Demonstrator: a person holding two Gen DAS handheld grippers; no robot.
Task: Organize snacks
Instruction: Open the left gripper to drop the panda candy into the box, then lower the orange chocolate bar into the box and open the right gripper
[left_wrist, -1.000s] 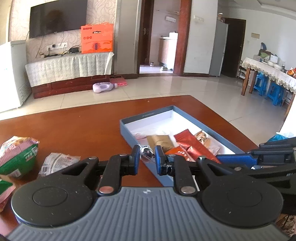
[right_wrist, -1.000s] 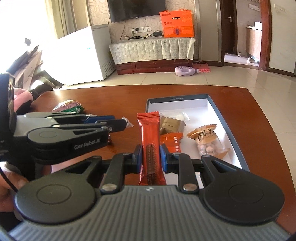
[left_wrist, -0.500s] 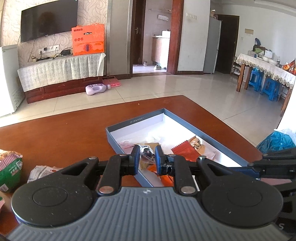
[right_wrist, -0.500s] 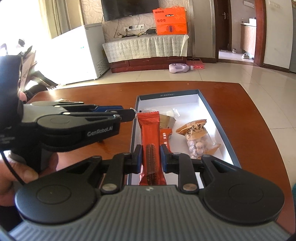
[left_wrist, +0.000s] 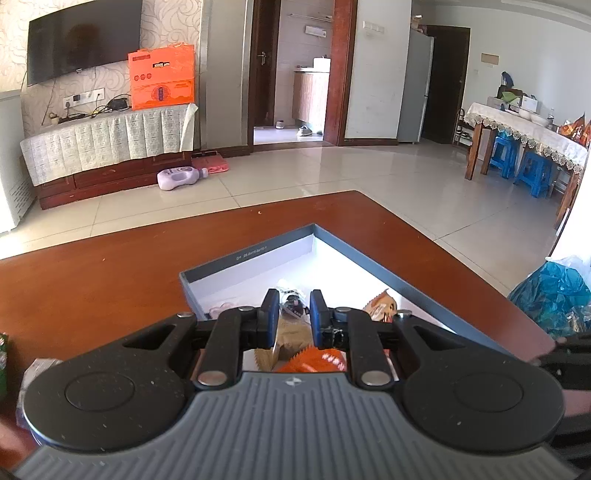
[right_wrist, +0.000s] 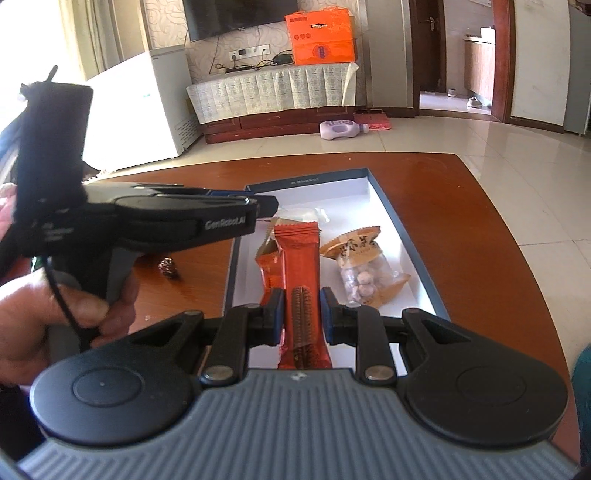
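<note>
A shallow blue box with a white floor lies on the brown table. My left gripper is shut on a small dark-and-clear wrapped candy and holds it over the box's near-left part. My right gripper is shut on a long red snack bar and holds it over the box's near end. In the box lie an orange packet, a brown packet and a clear bag of round sweets.
A small dark wrapped candy lies on the table left of the box. A blue plastic bag sits at the table's right edge. A green packet and another wrapper lie at the far left. The left gripper's body crosses the right wrist view.
My left gripper has carried the small candy from outside the box's left edge to over the box. My right gripper has moved the red bar further over the box.
</note>
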